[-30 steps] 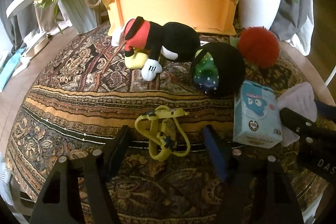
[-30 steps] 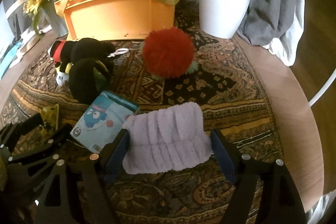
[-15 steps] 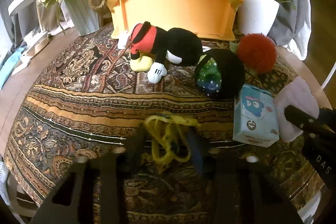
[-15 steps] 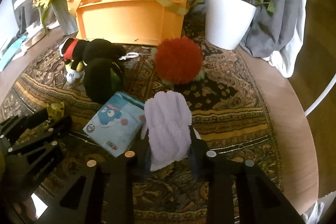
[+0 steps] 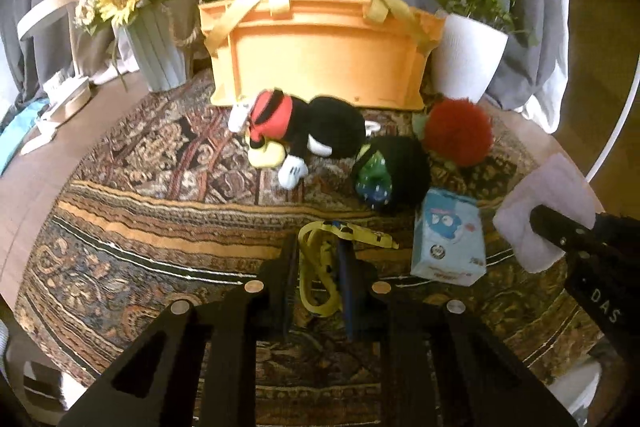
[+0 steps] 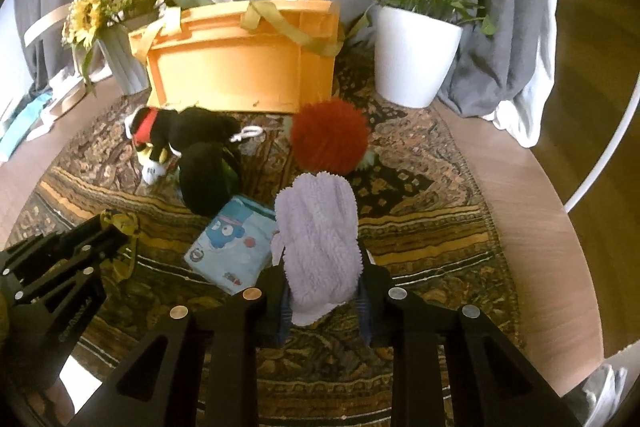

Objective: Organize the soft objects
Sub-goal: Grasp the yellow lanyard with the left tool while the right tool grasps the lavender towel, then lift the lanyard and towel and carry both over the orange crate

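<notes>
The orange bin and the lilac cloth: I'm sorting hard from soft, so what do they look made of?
Orange bin: apparently rigid moulded plastic, smooth matte walls with ribs, plus woven fabric handles. Lilac cloth: likely plush microfibre or chenille, fuzzy ridged pile, bunched where the right gripper pinches it.

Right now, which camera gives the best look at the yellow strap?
The left wrist view: the yellow strap sits centred, clamped in the left gripper. The right wrist view shows only a scrap at its left edge.

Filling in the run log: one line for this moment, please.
left claw: shut on yellow strap toy | right claw: shut on lilac fluffy cloth | orange basket: behind, no toys visibly inside
</notes>
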`<state>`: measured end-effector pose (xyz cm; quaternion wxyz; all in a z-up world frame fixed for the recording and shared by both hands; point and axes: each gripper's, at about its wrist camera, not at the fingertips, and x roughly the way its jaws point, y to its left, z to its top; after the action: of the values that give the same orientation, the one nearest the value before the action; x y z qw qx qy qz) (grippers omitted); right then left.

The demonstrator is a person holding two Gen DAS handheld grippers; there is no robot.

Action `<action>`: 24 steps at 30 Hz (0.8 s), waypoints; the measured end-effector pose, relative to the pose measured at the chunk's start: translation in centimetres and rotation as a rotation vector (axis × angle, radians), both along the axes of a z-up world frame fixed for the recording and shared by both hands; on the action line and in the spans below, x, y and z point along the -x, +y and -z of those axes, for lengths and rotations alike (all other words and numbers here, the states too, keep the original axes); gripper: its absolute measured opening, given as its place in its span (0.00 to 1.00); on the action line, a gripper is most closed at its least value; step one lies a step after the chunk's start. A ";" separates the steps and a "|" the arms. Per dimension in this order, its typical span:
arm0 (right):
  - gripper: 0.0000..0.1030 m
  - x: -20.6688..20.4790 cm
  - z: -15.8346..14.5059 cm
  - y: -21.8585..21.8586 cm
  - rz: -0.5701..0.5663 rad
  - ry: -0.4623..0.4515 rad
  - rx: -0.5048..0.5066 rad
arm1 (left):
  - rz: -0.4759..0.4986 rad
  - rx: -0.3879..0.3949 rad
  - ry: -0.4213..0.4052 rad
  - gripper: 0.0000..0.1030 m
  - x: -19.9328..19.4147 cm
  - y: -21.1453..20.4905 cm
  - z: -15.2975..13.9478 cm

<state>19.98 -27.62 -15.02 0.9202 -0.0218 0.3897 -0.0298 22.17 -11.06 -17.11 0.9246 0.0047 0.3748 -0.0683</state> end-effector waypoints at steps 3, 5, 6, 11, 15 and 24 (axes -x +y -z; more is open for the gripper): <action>0.26 0.4 -1.1 0.2 0.003 -0.022 -0.004 | -0.002 0.005 -0.021 0.19 0.3 0.3 -1.2; 0.26 0.5 -1.8 0.3 0.003 -0.039 -0.009 | -0.002 0.005 -0.040 0.19 0.4 0.5 -2.0; 0.26 0.5 -2.2 0.4 0.001 -0.046 -0.011 | -0.002 0.004 -0.052 0.19 0.5 0.6 -2.5; 0.26 0.7 -4.0 1.0 -0.002 -0.084 -0.028 | 0.001 0.008 -0.110 0.19 0.6 1.2 -5.0; 0.26 0.7 -5.4 1.5 -0.004 -0.116 -0.043 | 0.009 0.008 -0.149 0.19 0.4 1.7 -6.9; 0.26 -0.2 -8.2 3.7 0.004 -0.179 -0.069 | 0.024 0.016 -0.194 0.19 -0.8 3.8 -9.9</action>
<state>20.22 -23.97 -6.81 0.9515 0.0133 0.3068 -0.0204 22.93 -7.25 -7.26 0.9557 0.0082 0.2828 -0.0817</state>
